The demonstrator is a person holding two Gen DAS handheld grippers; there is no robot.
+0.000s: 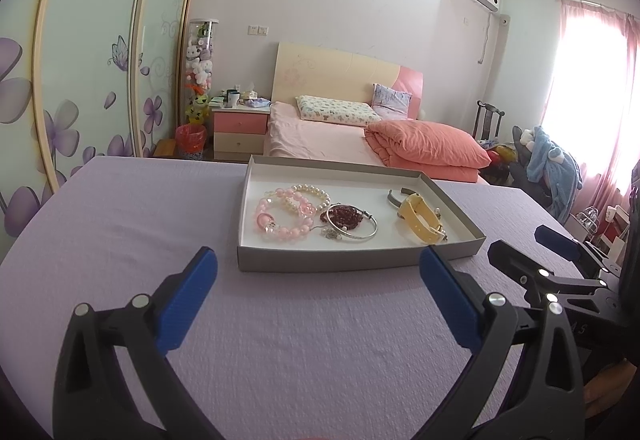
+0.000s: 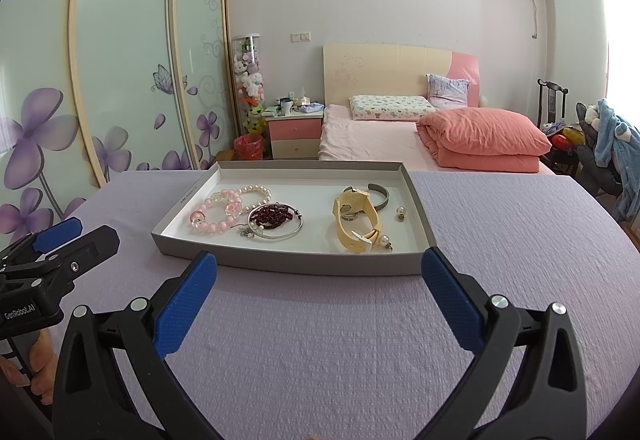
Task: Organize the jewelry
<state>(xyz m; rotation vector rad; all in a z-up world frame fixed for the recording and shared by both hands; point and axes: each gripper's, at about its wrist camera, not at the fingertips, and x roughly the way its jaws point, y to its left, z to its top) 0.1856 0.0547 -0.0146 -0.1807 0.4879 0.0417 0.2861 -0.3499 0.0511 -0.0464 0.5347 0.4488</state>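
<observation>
Both claws, left claw (image 1: pixel 318 272) and right claw (image 2: pixel 319 272), gape empty; your tray (image 2: pixel 280 266) just ahead already gathers the jewelry (image 2: pixel 276 218).

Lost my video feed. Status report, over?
Left gripper and right gripper open, empty, short of tray. Bracelets, yellow watch lie inside. Path clear.

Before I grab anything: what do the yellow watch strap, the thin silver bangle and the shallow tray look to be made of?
Yellow watch strap: likely matte silicone or rubber; it bends softly, no glare. Thin silver bangle: polished metal, with bright glints along its rim. Shallow grey tray: probably cardboard, with flat matte walls and a white lining.
</observation>
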